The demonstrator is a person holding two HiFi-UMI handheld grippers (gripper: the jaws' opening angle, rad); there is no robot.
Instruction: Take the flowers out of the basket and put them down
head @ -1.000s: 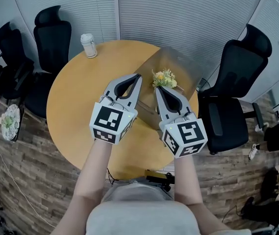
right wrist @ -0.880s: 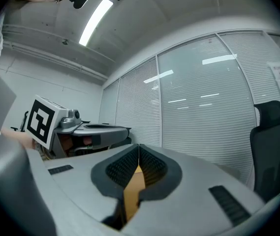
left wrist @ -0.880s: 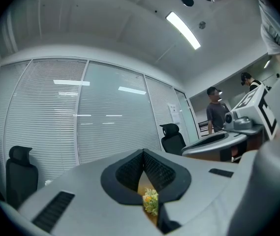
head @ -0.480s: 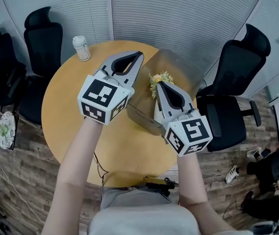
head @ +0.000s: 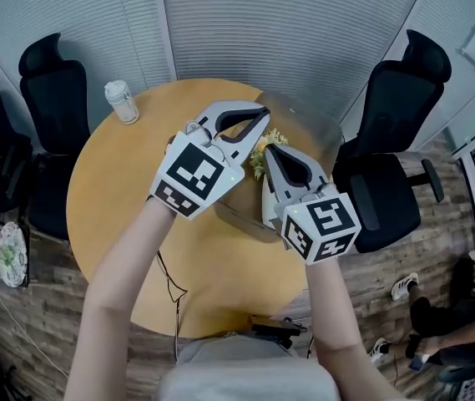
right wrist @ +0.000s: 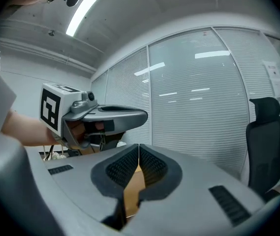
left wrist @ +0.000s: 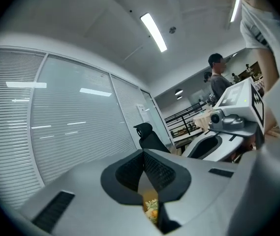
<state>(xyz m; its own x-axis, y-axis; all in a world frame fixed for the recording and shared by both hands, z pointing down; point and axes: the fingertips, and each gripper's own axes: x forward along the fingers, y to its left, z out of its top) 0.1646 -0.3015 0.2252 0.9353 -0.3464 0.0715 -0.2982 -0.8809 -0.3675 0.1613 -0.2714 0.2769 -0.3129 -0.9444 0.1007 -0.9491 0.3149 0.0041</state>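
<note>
At centre frame, the left gripper (head: 263,115) and right gripper (head: 269,149) are both recorded with jaws closed, nothing gripped (flowers (head: 258,157) near the tips).

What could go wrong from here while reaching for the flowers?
1. The left hand-held gripper and the right hand-held gripper are both shut beside the flowers; pushed in like that, they might crush the blooms instead of grasping them.
2. Their tips are close together and could knock each other.
3. The flowers stand toward the table edge by a chair; a nudge might tip them off.
</note>
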